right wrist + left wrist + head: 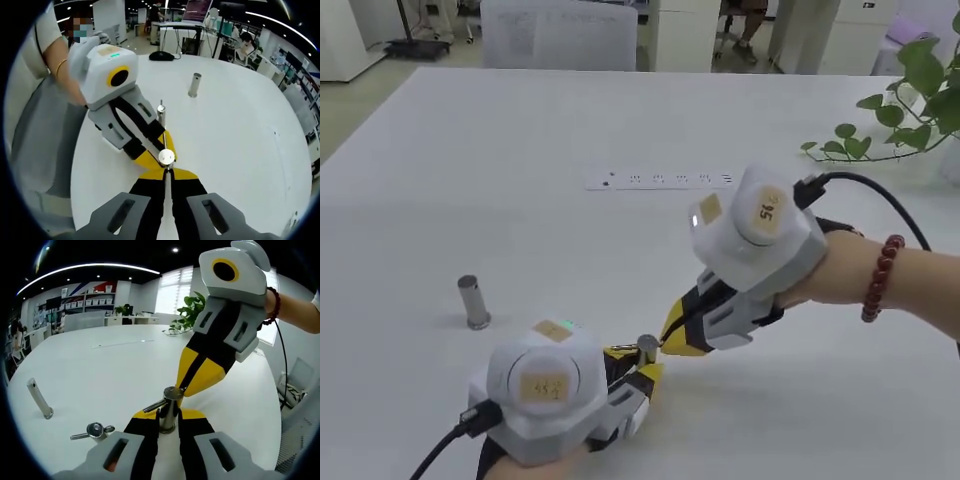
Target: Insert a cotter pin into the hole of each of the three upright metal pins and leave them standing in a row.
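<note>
My left gripper (169,419) is shut on an upright metal pin (170,405) near the table's front edge (647,346). A cotter pin (154,404) sticks out of that pin's hole on its left side. My right gripper (666,346) comes in from the right with its yellow tips against the pin's top, shut on the cotter pin's other end (167,159). A second metal pin (95,430) with a cotter pin through it stands left of my jaws. A third bare metal pin (473,302) stands farther left (194,85).
A white power strip (660,180) lies across the middle of the white table (520,150). A green plant (910,100) hangs over the far right corner. Cables trail from both grippers. Office chairs and desks stand beyond the table.
</note>
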The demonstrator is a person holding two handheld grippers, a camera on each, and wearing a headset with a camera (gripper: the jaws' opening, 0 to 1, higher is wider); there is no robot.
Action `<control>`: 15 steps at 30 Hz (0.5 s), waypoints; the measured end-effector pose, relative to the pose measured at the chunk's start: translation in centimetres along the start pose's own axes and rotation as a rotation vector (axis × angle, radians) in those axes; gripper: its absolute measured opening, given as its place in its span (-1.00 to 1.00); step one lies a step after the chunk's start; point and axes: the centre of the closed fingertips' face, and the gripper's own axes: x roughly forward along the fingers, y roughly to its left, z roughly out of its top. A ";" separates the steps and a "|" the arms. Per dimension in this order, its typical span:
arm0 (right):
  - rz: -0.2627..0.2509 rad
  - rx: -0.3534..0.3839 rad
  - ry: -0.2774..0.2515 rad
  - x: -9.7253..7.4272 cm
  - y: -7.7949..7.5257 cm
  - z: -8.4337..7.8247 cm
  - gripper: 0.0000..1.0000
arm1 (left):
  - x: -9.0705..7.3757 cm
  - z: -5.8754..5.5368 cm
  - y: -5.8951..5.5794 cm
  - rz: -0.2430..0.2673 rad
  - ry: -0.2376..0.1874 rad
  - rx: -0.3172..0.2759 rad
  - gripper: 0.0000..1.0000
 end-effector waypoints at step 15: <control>-0.006 0.020 -0.007 -0.1 0.1 -0.1 -0.85 | -0.5 0.0 -0.2 -0.013 0.011 -0.003 -0.63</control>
